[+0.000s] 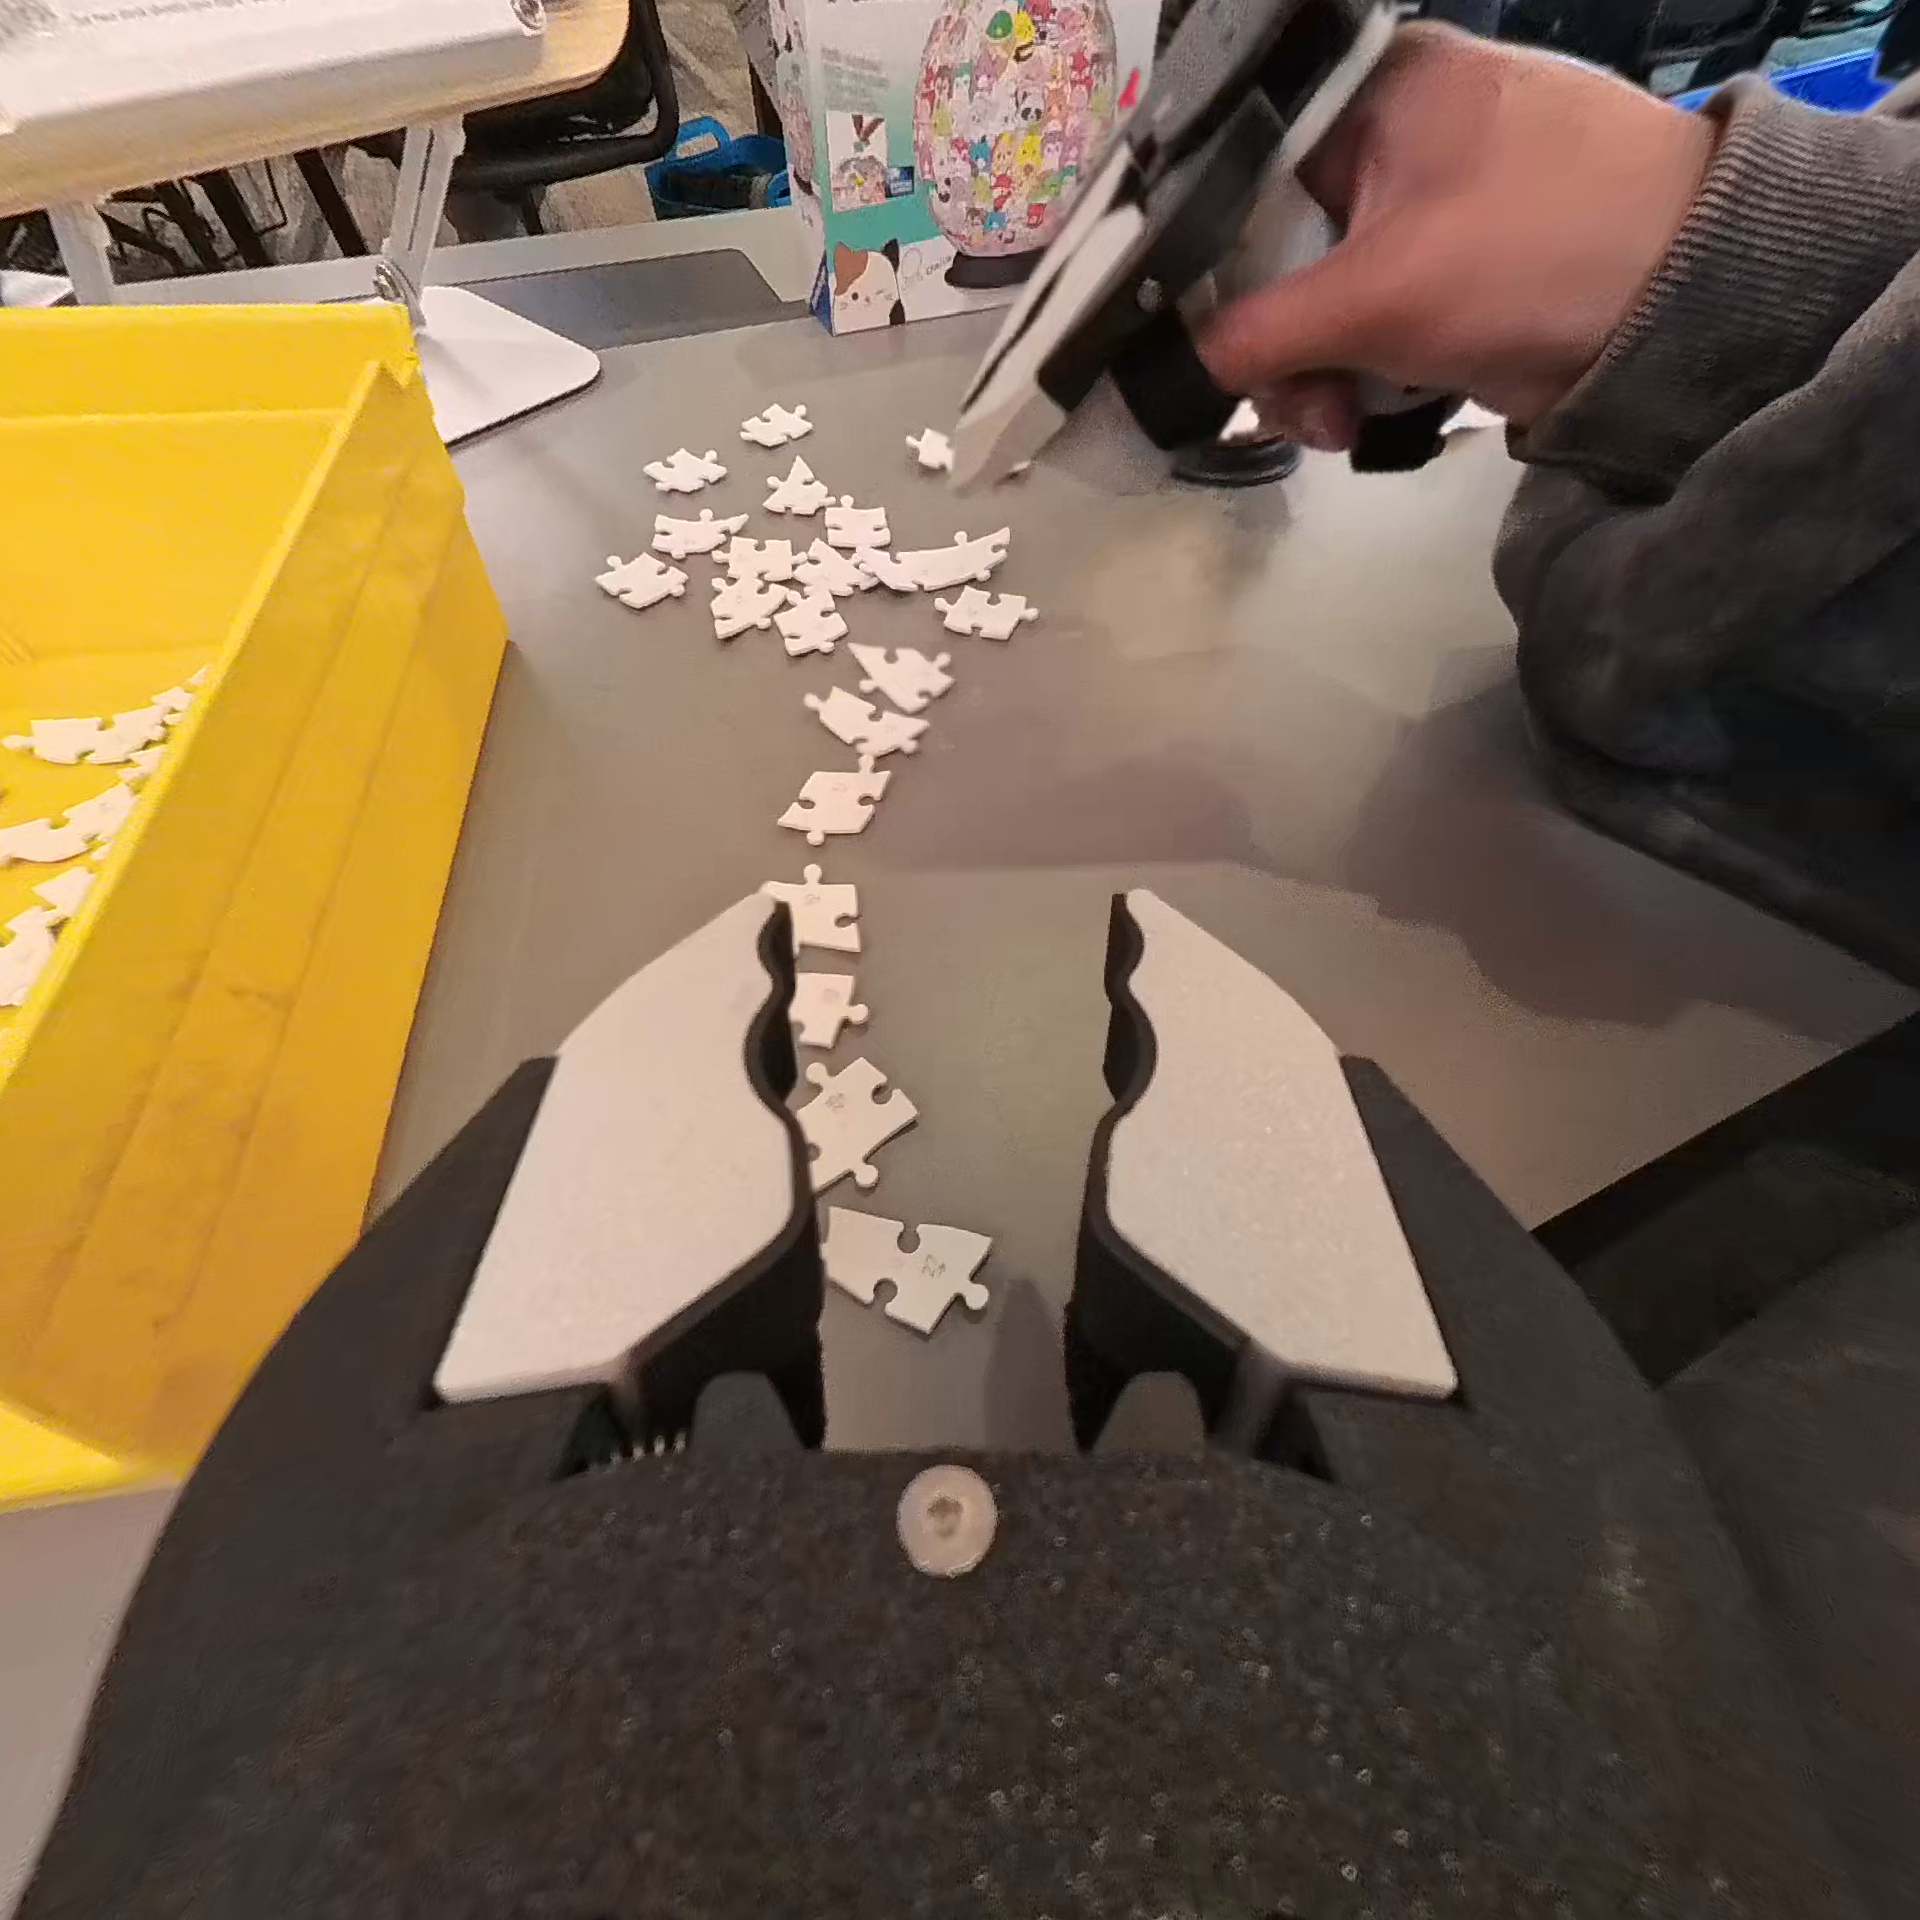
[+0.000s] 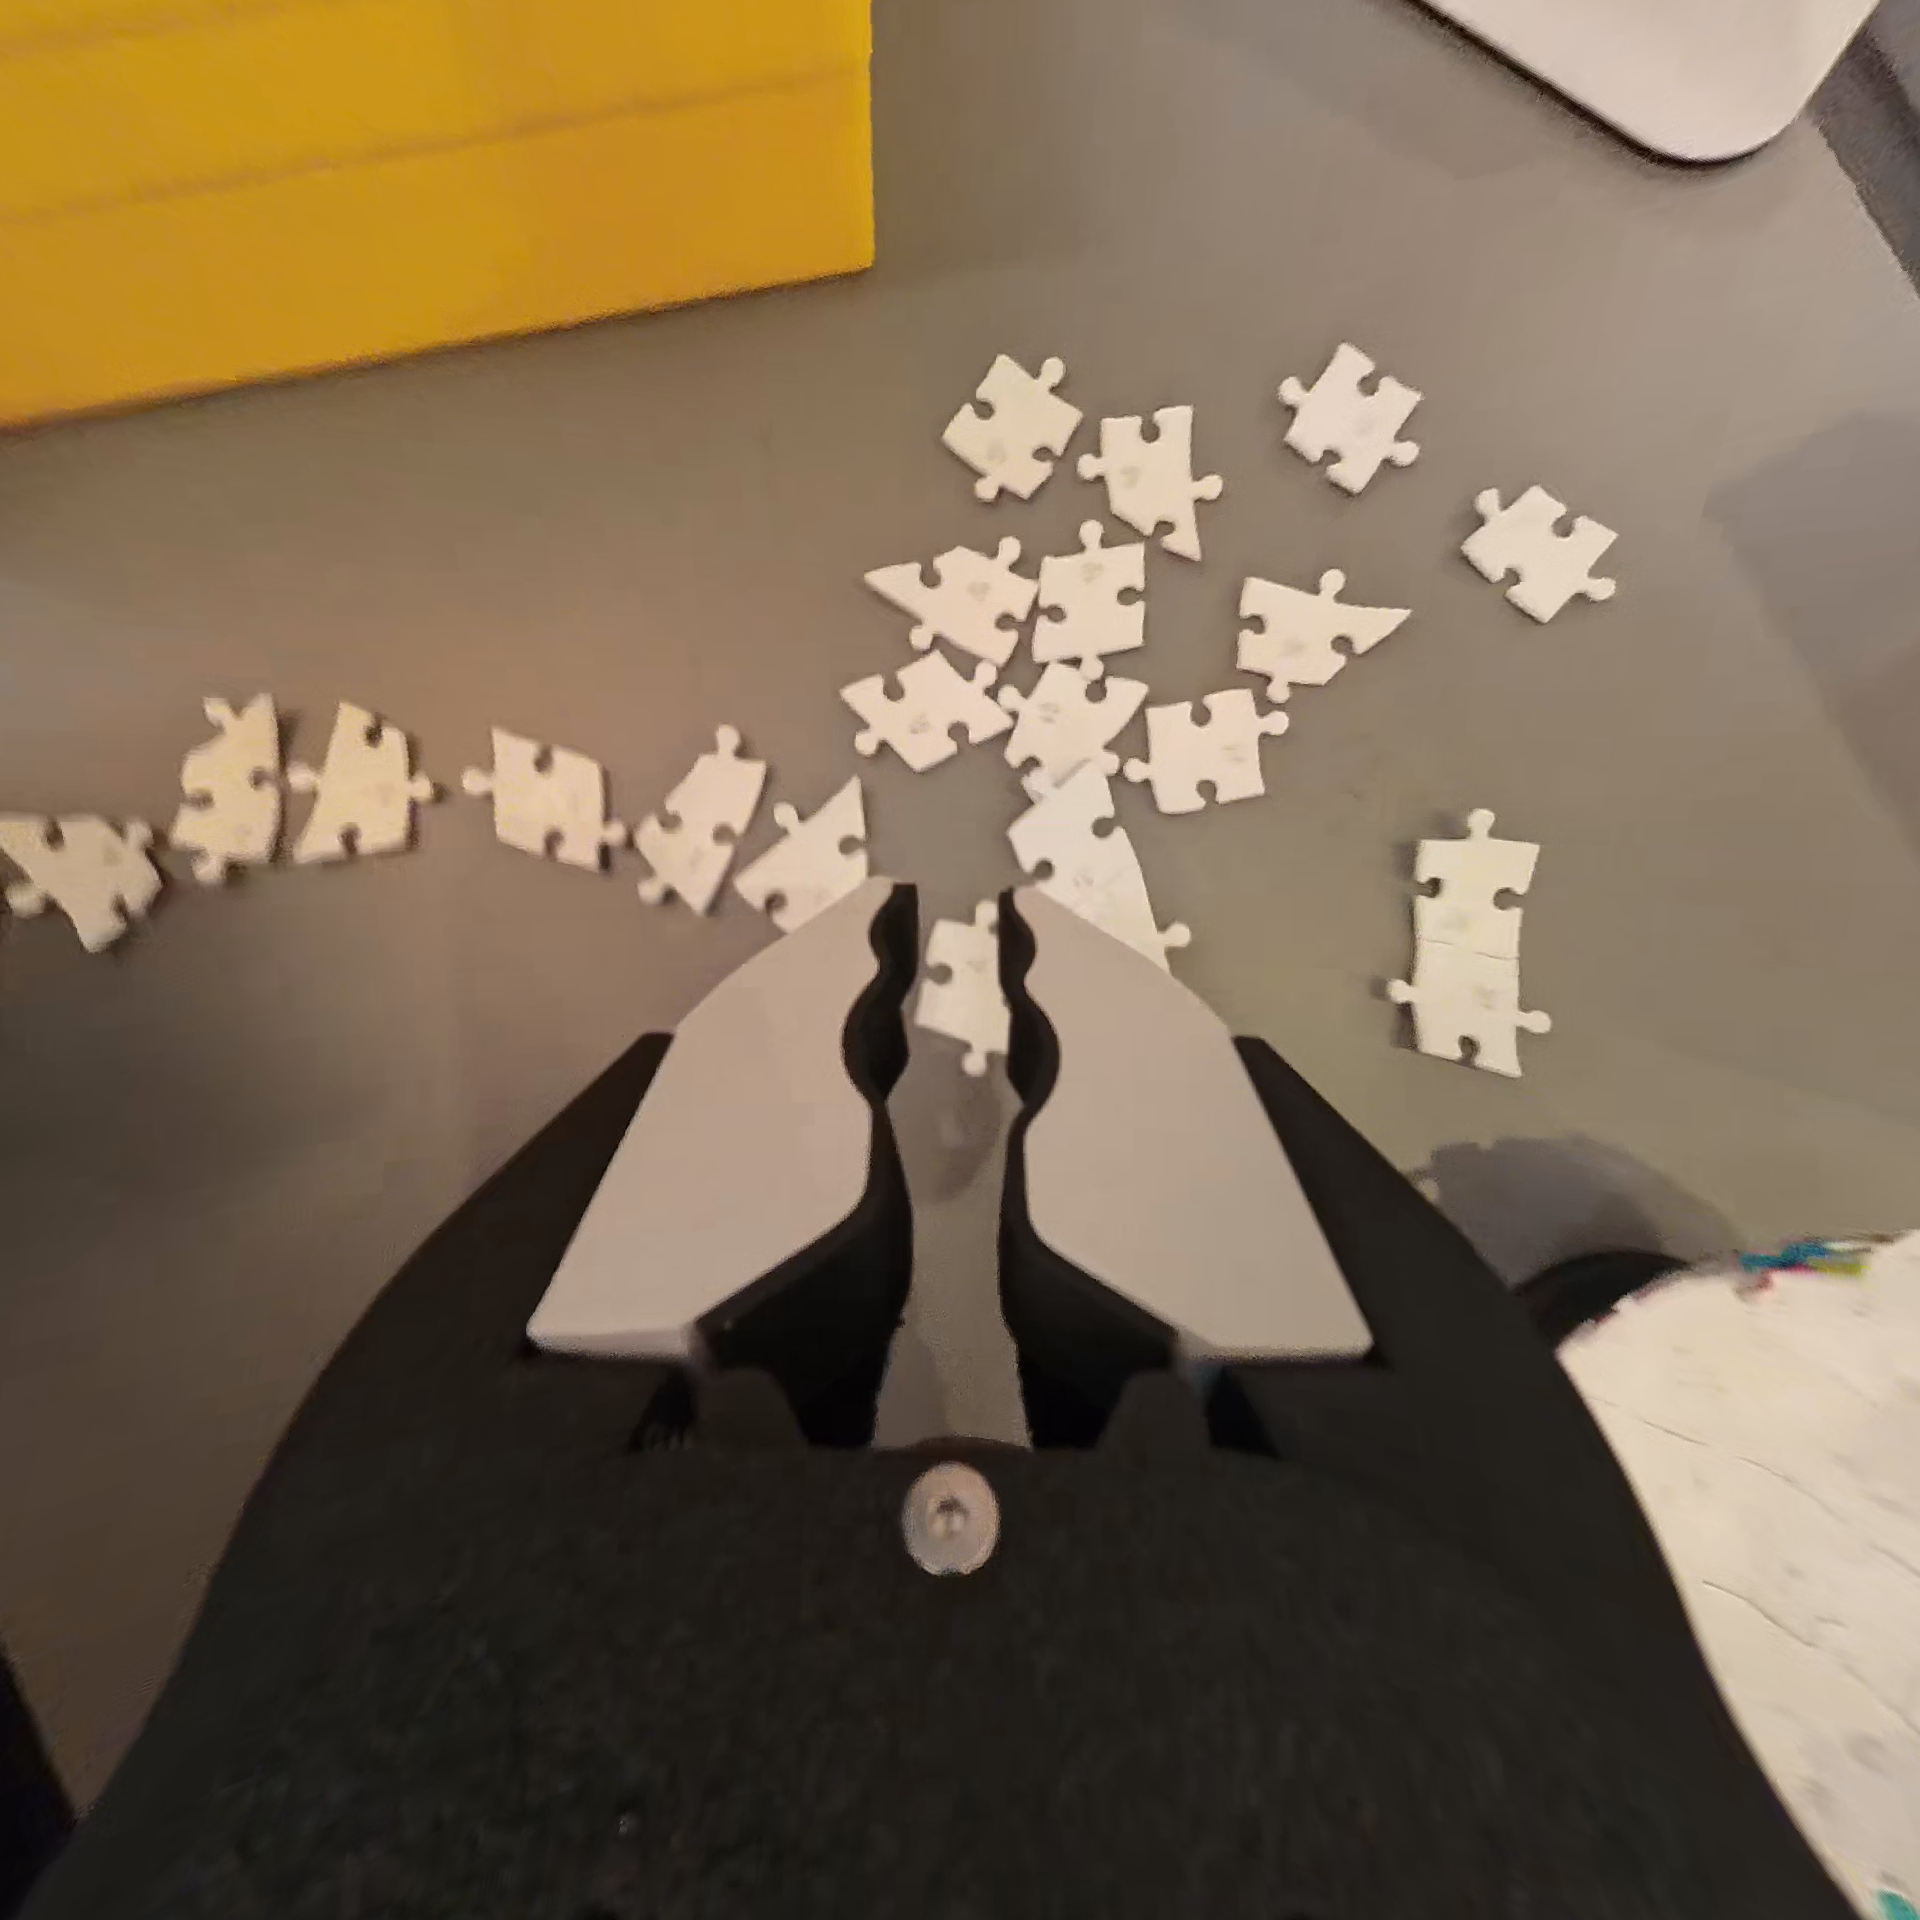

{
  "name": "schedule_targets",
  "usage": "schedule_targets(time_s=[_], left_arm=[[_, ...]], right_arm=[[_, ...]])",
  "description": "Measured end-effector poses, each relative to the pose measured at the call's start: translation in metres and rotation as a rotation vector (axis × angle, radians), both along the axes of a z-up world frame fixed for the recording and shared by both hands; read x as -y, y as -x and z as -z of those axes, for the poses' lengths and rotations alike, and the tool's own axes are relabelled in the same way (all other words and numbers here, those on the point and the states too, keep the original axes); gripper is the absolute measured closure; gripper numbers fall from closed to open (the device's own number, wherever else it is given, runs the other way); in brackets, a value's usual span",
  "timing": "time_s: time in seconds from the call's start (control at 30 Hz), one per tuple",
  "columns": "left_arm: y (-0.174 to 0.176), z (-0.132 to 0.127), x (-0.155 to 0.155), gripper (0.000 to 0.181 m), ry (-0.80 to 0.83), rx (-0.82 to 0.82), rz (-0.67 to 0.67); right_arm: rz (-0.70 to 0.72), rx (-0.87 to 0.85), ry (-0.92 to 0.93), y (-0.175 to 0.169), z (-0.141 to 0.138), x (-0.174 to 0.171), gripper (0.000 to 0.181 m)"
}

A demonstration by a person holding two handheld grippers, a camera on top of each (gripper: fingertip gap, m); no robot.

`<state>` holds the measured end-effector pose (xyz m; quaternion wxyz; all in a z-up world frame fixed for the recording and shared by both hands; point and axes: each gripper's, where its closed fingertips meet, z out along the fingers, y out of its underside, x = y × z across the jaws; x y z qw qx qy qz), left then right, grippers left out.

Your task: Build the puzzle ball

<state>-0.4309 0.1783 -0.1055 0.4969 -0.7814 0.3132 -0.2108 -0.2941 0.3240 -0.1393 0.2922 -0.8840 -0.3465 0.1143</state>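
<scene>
My left gripper (image 1: 945, 904) gapes wide, empty, above white puzzle pieces (image 1: 831, 582) trailing toward twelve o'clock. My right gripper (image 2: 958, 902) is nearly closed around one piece (image 2: 961, 982); contact is unclear. The ball (image 2: 1766, 1538) is cropped at four o'clock.

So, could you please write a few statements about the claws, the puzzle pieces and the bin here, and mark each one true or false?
1. The left claw is open, with nothing between its fingers. True.
2. The puzzle pieces on the grey table lie white side up. True.
3. The yellow bin is empty. False: white pieces lie inside it.
4. The right claw is high above the table, far from any piece. False: its tips are down beside a single piece, jaws narrowly apart.
5. A puzzle box stands at the far end of the table. True.
6. All the pieces are separate. False: two joined pieces lie to the right of the right claw.
</scene>
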Motion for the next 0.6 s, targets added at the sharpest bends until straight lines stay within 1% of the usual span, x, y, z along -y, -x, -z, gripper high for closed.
schedule_targets(time_s=[0.07, 0.13, 0.3, 0.37, 0.47, 0.6], left_arm=[[-0.002, 0.001, 0.001, 0.124, 0.005, 0.001, 0.005], [-0.004, 0.002, 0.002, 0.124, 0.005, -0.009, 0.009], [-0.007, 0.002, 0.003, 0.125, -0.001, -0.026, 0.012], [-0.008, 0.003, 0.003, 0.125, 0.0, -0.03, 0.016], [-0.007, 0.006, 0.002, 0.125, -0.001, -0.044, 0.014], [-0.008, 0.007, 0.002, 0.125, 0.0, -0.051, 0.015]], right_arm=[[-0.037, 0.058, -0.019, -0.013, 0.01, 0.006, 0.172], [-0.053, 0.085, -0.005, -0.02, 0.024, 0.013, 0.181], [-0.03, 0.094, -0.008, -0.023, 0.038, 0.012, 0.181], [-0.037, 0.1, -0.012, -0.021, 0.04, 0.01, 0.18], [-0.047, 0.12, 0.009, -0.02, 0.047, 0.009, 0.167], [-0.078, 0.131, 0.014, -0.014, 0.053, 0.011, 0.167]])
